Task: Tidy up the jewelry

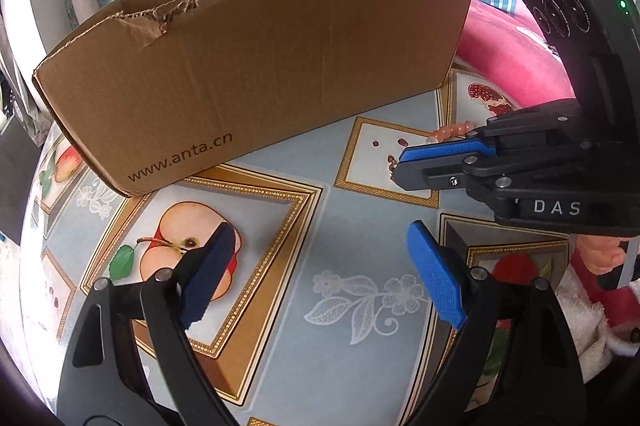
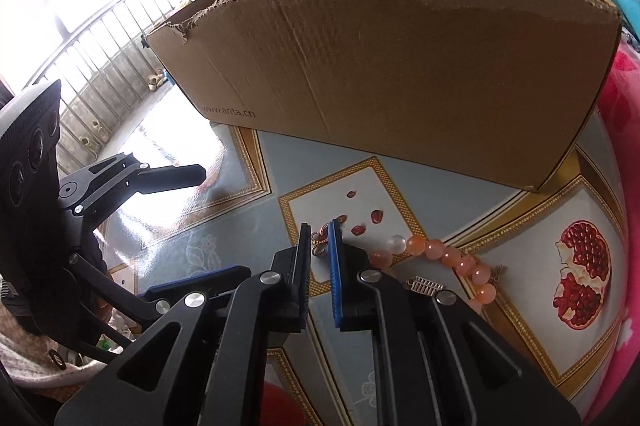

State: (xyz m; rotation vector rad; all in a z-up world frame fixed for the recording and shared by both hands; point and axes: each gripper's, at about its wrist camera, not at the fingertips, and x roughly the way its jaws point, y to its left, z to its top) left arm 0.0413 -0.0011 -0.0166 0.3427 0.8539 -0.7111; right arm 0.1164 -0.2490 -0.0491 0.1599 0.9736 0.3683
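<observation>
A: Left gripper (image 1: 316, 274): black linkage arms, round silver rivets, textured blue pads on the fingers (image 1: 436, 278).

B: Right gripper (image 2: 320, 258)?

A: Same build, black with blue pads. White "DAS" lettering on its body, one small cross-head screw on a finger. Black camera block on top, round lenses, green light lit.

B: Clothing?

A: Fuzzy white sleeve (image 1: 588, 322) at the right hand, red beside it. Knitted light cuff with a button at the left.

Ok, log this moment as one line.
left gripper: open, empty | right gripper: shut on pendant | bracelet: on table | box: behind
</observation>
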